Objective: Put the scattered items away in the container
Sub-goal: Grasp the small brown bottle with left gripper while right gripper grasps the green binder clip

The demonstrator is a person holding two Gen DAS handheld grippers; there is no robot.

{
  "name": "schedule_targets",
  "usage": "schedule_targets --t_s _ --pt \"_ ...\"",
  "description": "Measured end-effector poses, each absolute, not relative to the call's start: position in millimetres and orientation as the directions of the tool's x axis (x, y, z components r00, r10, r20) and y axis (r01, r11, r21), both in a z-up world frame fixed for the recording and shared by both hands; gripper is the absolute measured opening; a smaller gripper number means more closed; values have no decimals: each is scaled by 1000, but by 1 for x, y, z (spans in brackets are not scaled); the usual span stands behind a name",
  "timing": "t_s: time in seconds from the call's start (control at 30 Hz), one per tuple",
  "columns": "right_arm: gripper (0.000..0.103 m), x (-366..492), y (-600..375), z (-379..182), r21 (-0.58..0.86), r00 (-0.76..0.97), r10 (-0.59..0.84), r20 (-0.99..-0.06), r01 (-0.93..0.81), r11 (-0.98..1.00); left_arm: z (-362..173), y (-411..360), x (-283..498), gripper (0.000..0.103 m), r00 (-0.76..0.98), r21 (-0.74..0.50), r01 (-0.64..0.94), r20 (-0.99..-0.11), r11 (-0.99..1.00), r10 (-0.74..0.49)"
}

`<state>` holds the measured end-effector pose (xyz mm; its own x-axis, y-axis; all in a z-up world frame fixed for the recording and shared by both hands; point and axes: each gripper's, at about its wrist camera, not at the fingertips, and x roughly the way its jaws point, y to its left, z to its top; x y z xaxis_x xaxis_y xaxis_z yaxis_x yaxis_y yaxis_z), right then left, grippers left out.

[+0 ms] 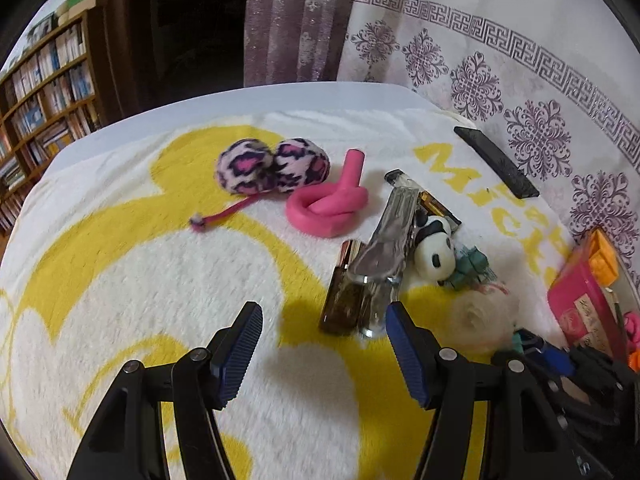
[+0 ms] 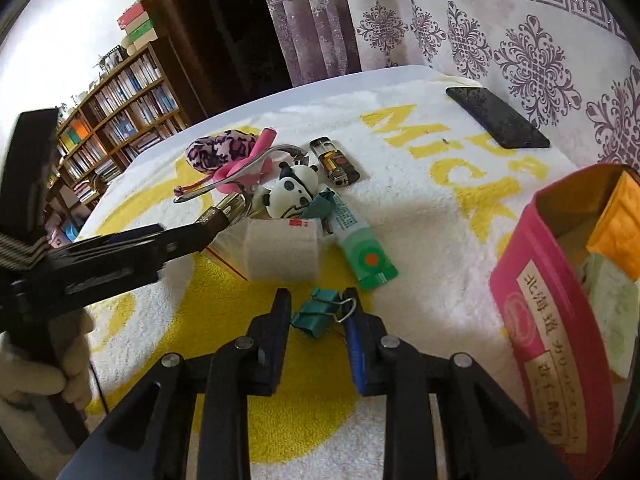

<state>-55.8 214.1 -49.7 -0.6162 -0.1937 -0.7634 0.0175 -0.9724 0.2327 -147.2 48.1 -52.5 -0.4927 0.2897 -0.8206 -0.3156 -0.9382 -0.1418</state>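
In the left wrist view, the left gripper (image 1: 324, 324) hangs over the yellow-and-white blanket (image 1: 132, 272) with its tongs spread and nothing between them. Just beyond its right finger lie a small brown bottle (image 1: 342, 296) and a shiny metal clip (image 1: 386, 236); a panda figure (image 1: 434, 250) sits right of the clip, a pink knotted tube (image 1: 328, 208) and two leopard-print balls (image 1: 272, 166) farther off.

In the right wrist view, the right gripper (image 2: 318, 304) has its tongs pressed onto a teal binder clip (image 2: 316, 314) (wire handle against the blue pad). The pink tin (image 2: 556, 320), open, stands to the clip's right. Beyond the clip lie a tape roll (image 2: 282, 250), a green tube (image 2: 360, 244) and a lighter (image 2: 334, 162).
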Motion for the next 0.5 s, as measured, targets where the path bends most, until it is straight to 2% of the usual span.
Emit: schedule_targets --t_s 0.03,0.1,0.17,0.2,0.3,0.5 --pt "29 -55 214 -49 233 -618 -196 -762 22 -972 -55 51 -151 62 -490 -137 -319 -823 -938 287" --pt "29 -55 212 -48 229 -622 -197 -758 29 -973 -62 54 -158 48 -480 -140 -318 -829 -938 286" --pt "29 -54 210 -47 224 -624 -198 -756 39 -974 -63 53 -162 45 -485 -152 -314 -823 -937 296" --pt "29 -54 210 -47 223 -624 -200 -755 43 -974 -63 53 -162 36 -484 -157 -317 -821 -935 302" --pt "29 -54 209 -48 224 -622 -206 -756 49 -973 -62 52 -160 22 -479 -162 -325 -821 -932 310" --pt "29 -53 210 -46 233 -628 -213 -748 52 -971 -58 42 -145 21 -485 -158 -308 -822 -938 297"
